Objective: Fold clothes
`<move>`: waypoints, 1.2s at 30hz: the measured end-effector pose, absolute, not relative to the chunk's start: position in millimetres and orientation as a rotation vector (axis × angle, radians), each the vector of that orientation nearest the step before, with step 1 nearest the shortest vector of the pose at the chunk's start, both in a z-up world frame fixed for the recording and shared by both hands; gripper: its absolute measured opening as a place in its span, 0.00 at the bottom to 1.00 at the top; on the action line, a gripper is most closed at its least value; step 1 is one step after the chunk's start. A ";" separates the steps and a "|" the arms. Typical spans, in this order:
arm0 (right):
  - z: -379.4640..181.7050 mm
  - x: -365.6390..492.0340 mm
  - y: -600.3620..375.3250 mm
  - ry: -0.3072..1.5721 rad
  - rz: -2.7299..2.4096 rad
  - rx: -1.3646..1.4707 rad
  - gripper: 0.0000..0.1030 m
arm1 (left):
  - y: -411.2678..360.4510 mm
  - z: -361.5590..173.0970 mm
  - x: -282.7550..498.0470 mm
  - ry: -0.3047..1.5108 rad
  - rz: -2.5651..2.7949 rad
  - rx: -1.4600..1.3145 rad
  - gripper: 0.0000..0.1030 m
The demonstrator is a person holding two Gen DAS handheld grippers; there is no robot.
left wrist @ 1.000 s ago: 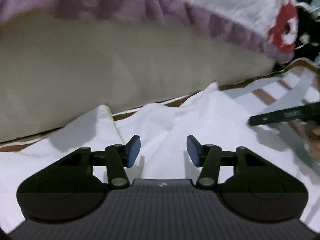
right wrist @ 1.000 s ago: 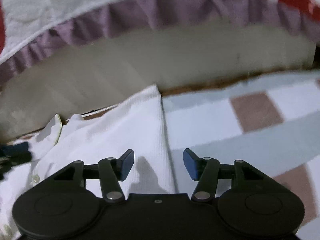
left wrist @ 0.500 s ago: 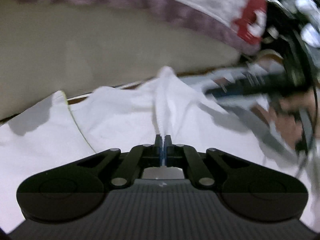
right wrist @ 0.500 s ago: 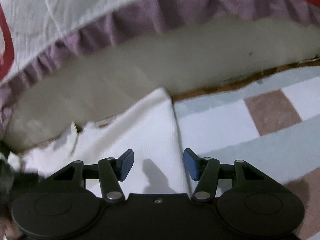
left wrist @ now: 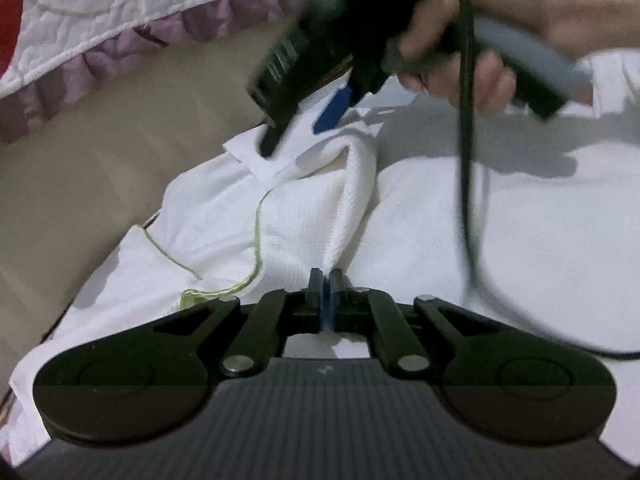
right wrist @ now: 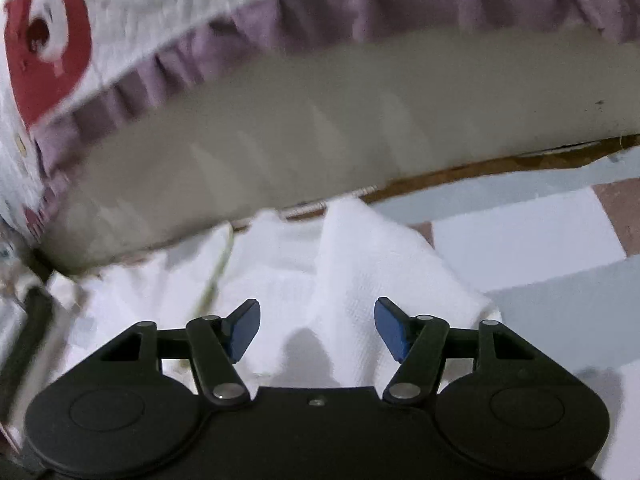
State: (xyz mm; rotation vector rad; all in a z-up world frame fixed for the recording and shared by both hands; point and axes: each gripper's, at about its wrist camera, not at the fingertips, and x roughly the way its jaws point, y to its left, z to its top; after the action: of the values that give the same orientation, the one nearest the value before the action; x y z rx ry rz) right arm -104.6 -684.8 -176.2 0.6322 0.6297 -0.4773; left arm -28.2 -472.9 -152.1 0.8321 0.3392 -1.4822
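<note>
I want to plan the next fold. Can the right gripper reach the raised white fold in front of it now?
Probably yes: the right gripper is opening, nothing between its pads, and the white shirt's raised fold lies directly ahead, unobstructed.

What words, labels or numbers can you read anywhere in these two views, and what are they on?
None can be read.
Right gripper: pale ridges on its black body, too blurred to tell if they are text.
Left gripper: a tiny pale mark on its body, too small to read.
Shirt and quilt: no lettering, only a red pattern.
</note>
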 end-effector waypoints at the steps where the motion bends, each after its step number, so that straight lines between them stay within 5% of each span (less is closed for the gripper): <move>1: -179.5 -104.1 -682.4 0.659 -0.512 0.572 0.53 | -471.1 -147.0 -26.0 0.348 -1.498 0.813 0.05; 2: -181.8 -104.7 -681.6 0.686 -0.534 0.513 0.37 | -468.1 -140.4 -22.5 0.346 -1.511 0.773 0.06; 3: -183.5 -105.6 -682.0 0.714 -0.551 0.453 0.06 | -465.1 -132.9 -18.0 0.344 -1.520 0.722 0.08; 5: -183.3 -110.4 -688.1 0.733 -0.557 0.424 0.01 | -468.0 -119.5 -4.8 0.378 -1.519 0.611 0.24; 8: -181.4 -114.3 -696.5 0.735 -0.568 0.458 0.01 | -489.5 -108.0 21.6 0.457 -1.453 0.494 0.38; 14: -184.7 -113.8 -706.8 0.736 -0.528 0.498 0.01 | -556.0 -125.2 55.6 0.757 -1.498 0.535 0.50; 15: -185.3 -115.6 -709.6 0.728 -0.519 0.522 0.02 | -560.4 -131.8 54.5 0.807 -1.506 0.533 0.48; 17: -186.6 -121.9 -715.4 0.704 -0.497 0.577 0.03 | -556.2 -134.6 42.3 0.751 -1.545 0.566 0.05; 21: -190.2 -136.7 -725.3 0.629 -0.523 0.635 0.08 | -538.5 -114.6 36.5 0.555 -1.465 0.482 0.05; 24: -190.1 -144.2 -728.3 0.597 -0.727 0.585 0.34 | -523.3 -92.4 68.3 0.444 -1.252 0.228 0.05; 36: -182.7 -118.8 -732.4 0.557 -0.525 0.474 0.34 | -536.5 -141.6 134.6 0.644 -1.029 0.247 0.07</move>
State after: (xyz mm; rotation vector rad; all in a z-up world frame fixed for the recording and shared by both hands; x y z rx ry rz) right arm -118.8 -732.4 -182.7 0.4736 0.5574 -0.5248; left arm 134.6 -536.5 -141.6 0.2472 0.6442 -1.0293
